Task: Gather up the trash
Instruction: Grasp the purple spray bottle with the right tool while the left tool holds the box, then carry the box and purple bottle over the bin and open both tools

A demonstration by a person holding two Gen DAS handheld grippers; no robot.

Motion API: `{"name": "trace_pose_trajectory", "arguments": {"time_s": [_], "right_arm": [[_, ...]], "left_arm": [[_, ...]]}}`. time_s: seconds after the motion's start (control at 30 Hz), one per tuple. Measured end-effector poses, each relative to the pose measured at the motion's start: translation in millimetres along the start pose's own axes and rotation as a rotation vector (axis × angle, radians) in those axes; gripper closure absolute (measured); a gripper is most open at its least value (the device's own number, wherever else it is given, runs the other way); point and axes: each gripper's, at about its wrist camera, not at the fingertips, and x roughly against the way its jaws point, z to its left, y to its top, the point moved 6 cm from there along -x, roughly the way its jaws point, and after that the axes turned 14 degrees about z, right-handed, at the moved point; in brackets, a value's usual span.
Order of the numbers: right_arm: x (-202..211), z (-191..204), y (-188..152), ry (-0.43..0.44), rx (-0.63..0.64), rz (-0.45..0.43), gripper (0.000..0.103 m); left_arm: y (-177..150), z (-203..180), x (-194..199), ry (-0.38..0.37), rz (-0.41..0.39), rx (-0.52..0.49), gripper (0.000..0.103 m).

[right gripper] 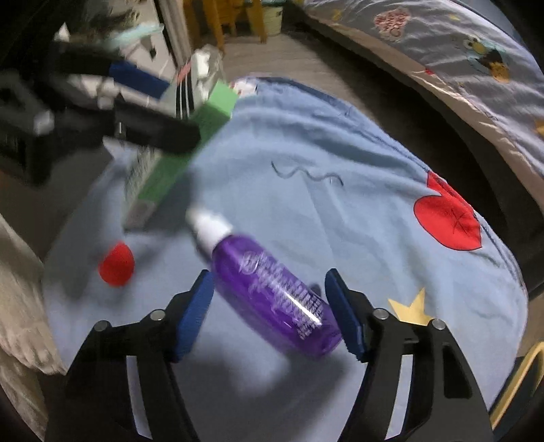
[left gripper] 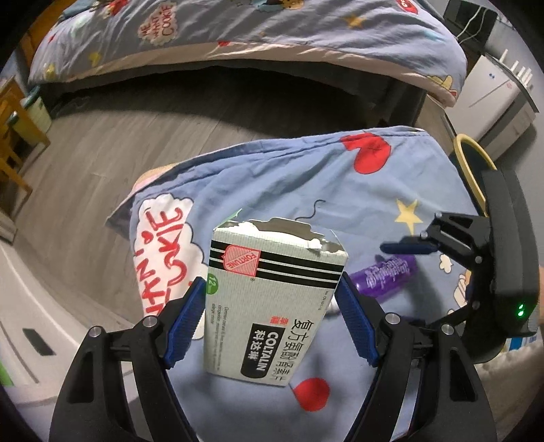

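The torn medicine box (left gripper: pixel 272 306) stands clamped between the left gripper (left gripper: pixel 272 306)'s jaws above a blue cartoon-print blanket (left gripper: pixel 340 190). To its right a purple spray bottle (right gripper: pixel 272 299) lies on the blanket between the right gripper (right gripper: pixel 268 312)'s jaws, which stand apart, the right pad just beside the bottle's base. A bed (left gripper: pixel 238 27) lies far beyond.

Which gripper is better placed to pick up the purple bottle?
Right. The right gripper already straddles the purple bottle lying on the blanket, while the left gripper is clamped on the torn box.
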Motion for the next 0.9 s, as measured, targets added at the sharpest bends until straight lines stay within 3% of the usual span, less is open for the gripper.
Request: {"name": "trace_pose_trajectory", "arguments": {"time_s": [0.03,0.1,0.17,0.23,0.3,0.37,0.4,0.43,0.63,0.9], "right_arm": [[-2,-1,-4,0.011,-0.006,0.036,0.063],[-3,-3,-9,0.031,-0.024,0.067,0.067],[1,-3,-6,0.035,-0.041,0.054,0.067],[4,-4,1,0.024,-0.071,0.016,0.055],[3,-4,5,0.032,-0.089,0.001,0.051],[-4,-2,4,0.030,-0.099,0.031,0.056],[-5,-2,4,0.013,-0.097,0.032,0.067],[-3,-5,5,0.007,-0.101,0.032,0.068],[23,-25,-6,0.022,-0.198,-0.022,0.071],[80,-61,-52,-0.011,-0.343,-0.115,0.071]], "left_arm": [[0,0,0,0.001,0.000,0.000,0.026],[-1,1,0,0.004,0.005,0.003,0.026],[0,0,-1,0.009,0.009,0.006,0.026],[1,-1,-2,0.011,0.011,0.003,0.026],[0,-2,-3,0.017,0.014,-0.003,0.026],[0,-2,-4,0.021,0.017,-0.006,0.026],[-1,-3,-5,0.024,0.020,-0.007,0.026],[-2,-3,-4,0.026,0.021,-0.009,0.026],[2,-17,10,0.039,-0.022,-0.027,0.027],[14,-64,38,0.038,-0.111,-0.098,0.027]]}}
